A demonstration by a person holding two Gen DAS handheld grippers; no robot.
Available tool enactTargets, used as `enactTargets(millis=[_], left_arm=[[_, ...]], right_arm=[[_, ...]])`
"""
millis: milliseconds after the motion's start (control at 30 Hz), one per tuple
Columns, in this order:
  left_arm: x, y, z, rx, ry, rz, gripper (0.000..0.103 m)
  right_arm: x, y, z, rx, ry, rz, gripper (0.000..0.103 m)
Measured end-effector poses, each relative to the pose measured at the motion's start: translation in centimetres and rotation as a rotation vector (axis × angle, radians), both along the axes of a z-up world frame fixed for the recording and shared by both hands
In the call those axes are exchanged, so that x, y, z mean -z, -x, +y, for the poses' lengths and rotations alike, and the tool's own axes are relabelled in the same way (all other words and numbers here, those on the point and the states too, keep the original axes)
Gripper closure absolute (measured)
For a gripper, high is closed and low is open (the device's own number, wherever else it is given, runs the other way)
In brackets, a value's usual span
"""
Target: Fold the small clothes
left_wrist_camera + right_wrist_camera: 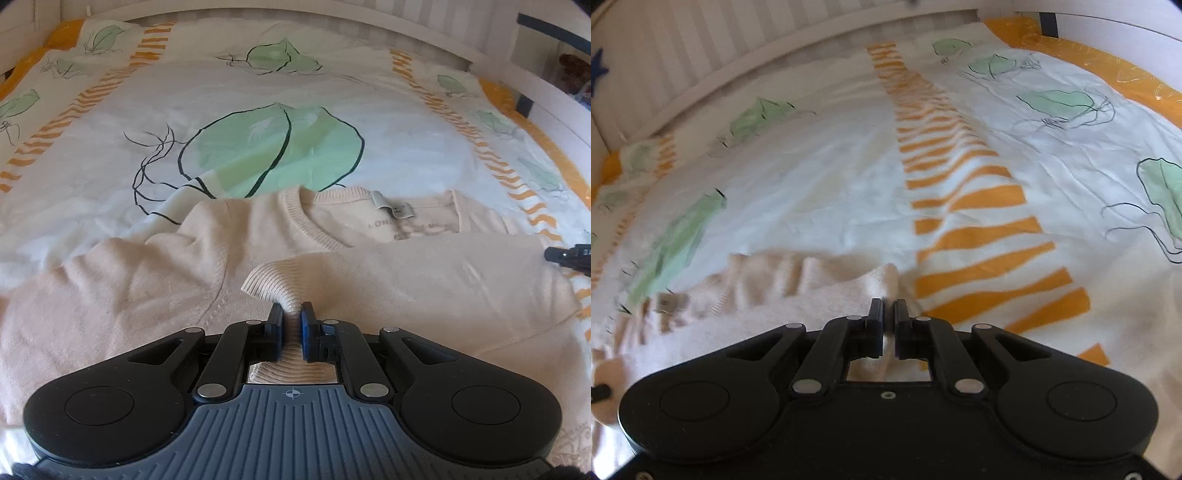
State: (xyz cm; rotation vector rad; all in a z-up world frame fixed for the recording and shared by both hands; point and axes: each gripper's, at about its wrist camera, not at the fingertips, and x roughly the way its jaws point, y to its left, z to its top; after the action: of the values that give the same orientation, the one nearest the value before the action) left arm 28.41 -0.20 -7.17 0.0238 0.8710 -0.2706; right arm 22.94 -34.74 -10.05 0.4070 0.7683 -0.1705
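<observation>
A beige knit sweater [155,266] lies on the bed, neck opening and label away from me. One sleeve [424,280] is folded across its chest. My left gripper [291,314] is shut on the ribbed cuff [273,282] of that sleeve, just above the sweater body. My right gripper [887,308] is shut on a fold of the sweater's edge [882,280] at the shoulder side; the sweater [757,291] spreads to its left. The right gripper's tip also shows at the right edge of the left wrist view [569,254].
The sweater rests on a white bedspread [258,92] with green leaf prints and orange striped bands [979,229]. A white slatted bed frame [683,48] runs along the far side. Dark objects stand beyond the bed's right corner [572,70].
</observation>
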Motion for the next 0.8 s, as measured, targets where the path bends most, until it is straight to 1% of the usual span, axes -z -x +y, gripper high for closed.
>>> enactTargets(millis=[100,200,233,300,333,400,433,467,500,600,733,800], left_arm=[[0.8,-0.4,0.1,-0.014,-0.003,0.018,0.092],[1.4,-0.6,0.7,-0.038,0.028,0.044,0.091],[1.6,-0.6,0.8,-0.042,0.037,0.046,0.091],[1.6,-0.6,0.8,-0.034,0.027,0.040,0.091],[1.7,-0.6,0.6,-0.028,0.015,0.037,0.091],[1.7,-0.5,0.4,-0.022,-0.001,0.035,0.091],[1.7,-0.6,0.2,-0.022,-0.007,0.036,0.091],[1.7,-0.6,0.2,-0.024,-0.010,0.038,0.091],[1.7,-0.6,0.2,-0.025,-0.012,0.039,0.091],[1.8,-0.7,0.0,-0.021,-0.022,0.040,0.091],[1.8,-0.7,0.0,-0.019,-0.022,0.043,0.091],[1.8,-0.8,0.2,-0.023,-0.011,0.049,0.091]], right_arm=[[0.4,-0.1,0.4,0.004,0.031,0.016,0.093],[0.3,-0.1,1.2,-0.006,0.127,0.022,0.093],[0.2,0.0,1.2,-0.006,0.144,0.024,0.093],[0.0,0.3,0.9,0.000,0.143,0.019,0.091],[-0.4,0.6,0.7,0.007,0.146,0.006,0.087],[-1.3,1.7,0.4,0.015,0.150,-0.037,0.067],[-1.9,2.5,0.3,0.012,0.151,-0.058,0.059],[-2.4,3.4,0.2,0.009,0.156,-0.077,0.046],[-2.8,4.3,0.3,0.005,0.168,-0.093,0.040],[-3.2,6.7,1.0,-0.037,0.190,-0.089,0.039],[-2.1,9.4,2.6,-0.112,0.176,-0.048,0.039],[-1.7,10.1,3.7,-0.148,0.200,-0.039,0.039]])
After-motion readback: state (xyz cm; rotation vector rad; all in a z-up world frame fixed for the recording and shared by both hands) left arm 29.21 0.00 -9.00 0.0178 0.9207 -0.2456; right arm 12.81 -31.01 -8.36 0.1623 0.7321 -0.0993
